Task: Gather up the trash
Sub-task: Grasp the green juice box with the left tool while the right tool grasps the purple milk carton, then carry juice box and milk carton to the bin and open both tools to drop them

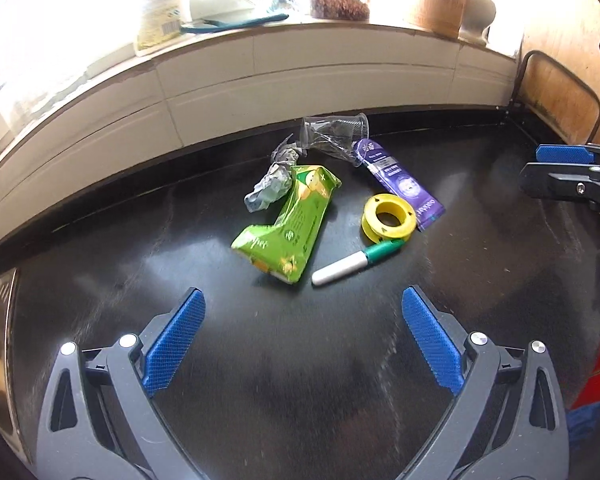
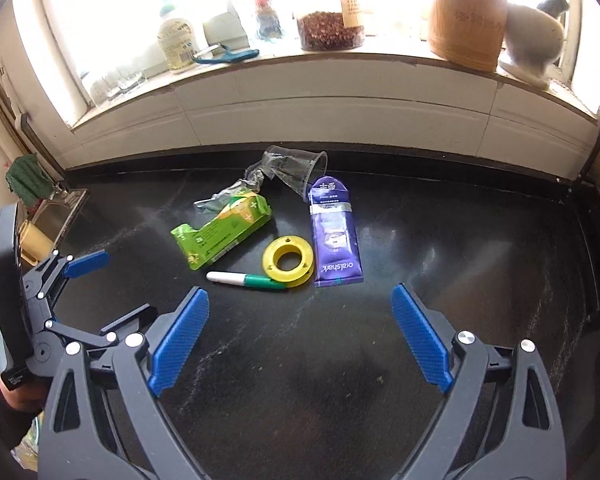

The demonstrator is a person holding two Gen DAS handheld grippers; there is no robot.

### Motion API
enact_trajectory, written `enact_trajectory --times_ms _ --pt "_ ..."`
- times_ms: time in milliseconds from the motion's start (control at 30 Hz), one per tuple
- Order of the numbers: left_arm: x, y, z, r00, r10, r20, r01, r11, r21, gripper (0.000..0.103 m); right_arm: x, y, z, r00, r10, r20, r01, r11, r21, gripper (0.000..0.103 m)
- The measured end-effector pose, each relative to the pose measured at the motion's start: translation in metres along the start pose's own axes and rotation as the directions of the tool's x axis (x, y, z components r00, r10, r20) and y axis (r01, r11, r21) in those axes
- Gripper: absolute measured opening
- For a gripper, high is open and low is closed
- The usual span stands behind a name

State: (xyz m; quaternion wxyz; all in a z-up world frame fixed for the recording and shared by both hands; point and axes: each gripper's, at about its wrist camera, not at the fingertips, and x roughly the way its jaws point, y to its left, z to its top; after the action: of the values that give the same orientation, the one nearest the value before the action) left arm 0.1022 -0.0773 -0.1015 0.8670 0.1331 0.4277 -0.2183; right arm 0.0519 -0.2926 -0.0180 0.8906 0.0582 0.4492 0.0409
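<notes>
Black countertop (image 2: 440, 240) beneath tiled wall (image 2: 340, 120) and bright windowsill (image 2: 380, 54).

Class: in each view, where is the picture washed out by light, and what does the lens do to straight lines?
Left wrist view: the window is blown out white, glare sheens the counter, and the sill bows.
Right wrist view: the window again overexposed, bottle washed out, sill curved by fisheye.

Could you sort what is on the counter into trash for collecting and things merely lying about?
Trash: green carton, crumpled wrapper, clear plastic cup, purple sachet.
Lying about, probably: yellow spool, green-capped marker, windowsill jars.
</notes>
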Motion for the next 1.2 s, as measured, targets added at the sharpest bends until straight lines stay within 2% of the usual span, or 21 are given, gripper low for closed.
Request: enact_trajectory --times_ms 367,500,567,667,700,733,767,800,967,1200 --pt "0.092 0.022 0.041 0.998 0.005 -0.065 -0.004 1.000 0.025 0.096 0.131 -0.029 0.047 0.987 -0.043 -0.154 0.040 0.999 -0.022 0.089" --pt "0.111 0.027 0.044 0.996 -0.019 -0.085 0.020 1.000 0.008 0.095 0.169 -0.028 0.056 0.979 -0.061 -0.192 0.052 0.997 -0.052 0.085" --pt "0.118 0.027 0.043 0.995 -0.029 -0.096 0.031 0.999 0.013 0.089 0.179 -0.028 0.059 0.979 -0.064 -0.192 0.053 0.997 -0.057 0.081" --pt "0.127 0.026 0.041 0.992 -0.045 -0.116 0.047 0.999 0.015 0.073 0.185 -0.024 0.059 0.979 -0.095 -0.179 0.079 0.992 -0.097 0.076" --pt "0.128 0.025 0.039 0.992 -0.047 -0.119 0.049 0.999 0.015 0.072 0.186 -0.022 0.058 0.979 -0.109 -0.171 0.090 0.989 -0.116 0.071" --pt "0.127 0.025 0.039 0.993 -0.047 -0.111 0.049 0.999 0.021 0.067 0.185 -0.022 0.057 0.981 -0.109 -0.161 0.089 0.988 -0.122 0.059" --pt "0.127 0.024 0.039 0.993 -0.049 -0.107 0.052 0.998 0.026 0.056 0.183 -0.021 0.056 0.983 -0.106 -0.152 0.087 0.988 -0.128 0.050" --pt "0.124 0.023 0.039 0.994 -0.046 -0.102 0.050 0.998 0.034 0.049 0.183 -0.022 0.056 0.982 -0.106 -0.156 0.087 0.988 -0.127 0.051" --pt "0.111 0.021 0.034 0.993 -0.059 -0.105 0.060 0.998 0.010 0.045 0.171 -0.034 0.048 0.982 -0.082 -0.169 0.071 0.995 -0.071 0.051" --pt "0.060 0.015 0.019 0.998 -0.030 -0.057 0.030 1.000 0.000 0.044 0.119 -0.036 0.028 0.989 -0.079 -0.127 0.074 0.996 -0.047 0.051"
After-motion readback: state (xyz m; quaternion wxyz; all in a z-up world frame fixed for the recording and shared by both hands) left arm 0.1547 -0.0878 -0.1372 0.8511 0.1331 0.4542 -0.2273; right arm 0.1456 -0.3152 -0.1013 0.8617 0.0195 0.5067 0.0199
